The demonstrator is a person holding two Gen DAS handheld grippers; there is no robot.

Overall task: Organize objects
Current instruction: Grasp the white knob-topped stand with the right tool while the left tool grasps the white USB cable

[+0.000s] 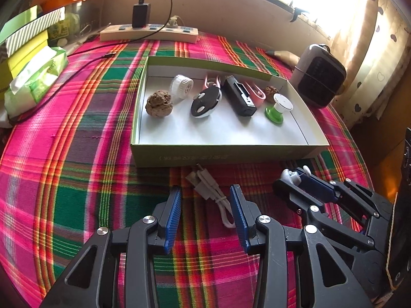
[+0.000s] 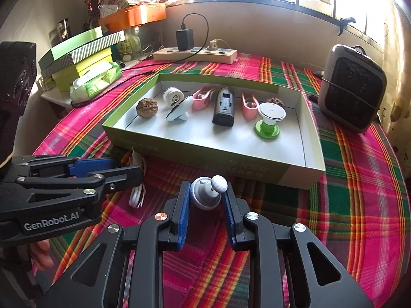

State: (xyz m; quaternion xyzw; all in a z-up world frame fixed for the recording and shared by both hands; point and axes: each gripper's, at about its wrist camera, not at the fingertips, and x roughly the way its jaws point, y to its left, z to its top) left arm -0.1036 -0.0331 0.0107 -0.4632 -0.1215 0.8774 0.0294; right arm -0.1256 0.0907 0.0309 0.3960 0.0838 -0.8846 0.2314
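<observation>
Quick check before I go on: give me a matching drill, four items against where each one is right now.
Items:
1. walnut
2. white cable
3. grey knob
4. small heater

Places:
A. between the right gripper pads
B. on the cloth, right of the box
C. inside the box, left end
D. on the cloth, in front of the left gripper

Pairs: 1-C, 2-D, 3-A, 4-B

"GenRobot.AI" stands on the left tongs (image 2: pixel 129 169); the box (image 2: pixel 257 172) wall's print is perhaps Chinese, unreadable.
</observation>
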